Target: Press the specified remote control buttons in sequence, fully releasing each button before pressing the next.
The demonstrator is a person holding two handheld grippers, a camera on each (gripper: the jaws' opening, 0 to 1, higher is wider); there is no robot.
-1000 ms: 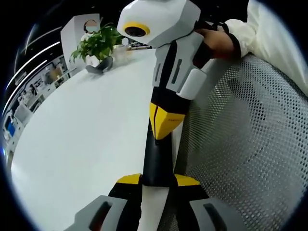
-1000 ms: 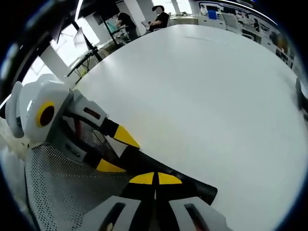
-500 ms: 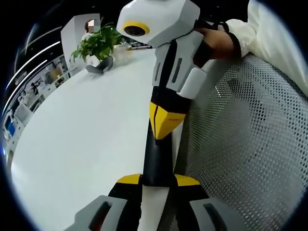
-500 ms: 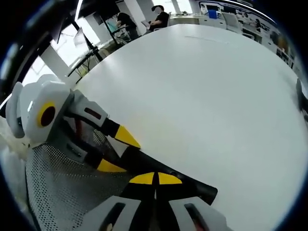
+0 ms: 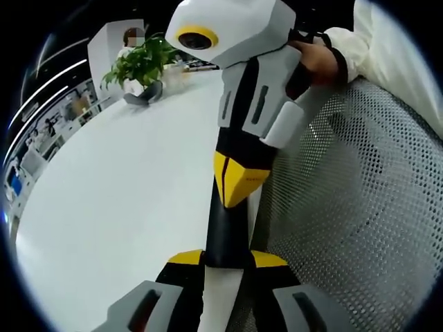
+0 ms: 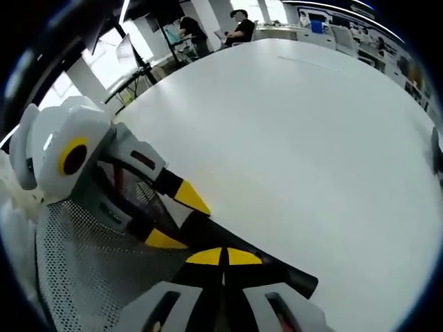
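Left gripper view: right gripper [image 5: 239, 181] hides remote [image 5: 225, 238] top.

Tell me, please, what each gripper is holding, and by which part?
The left gripper clamps the slim black remote control by its near end, across its sides; the right gripper holds nothing.

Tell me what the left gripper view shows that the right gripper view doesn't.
Left gripper view: a potted plant at the table's far side, and a hand with a white sleeve holding the right gripper.
Right gripper view: people beyond the table and a stand.
Shared: the white table, the perforated mesh, and the black remote clamped in the left gripper, with the shut right gripper's tip at it.
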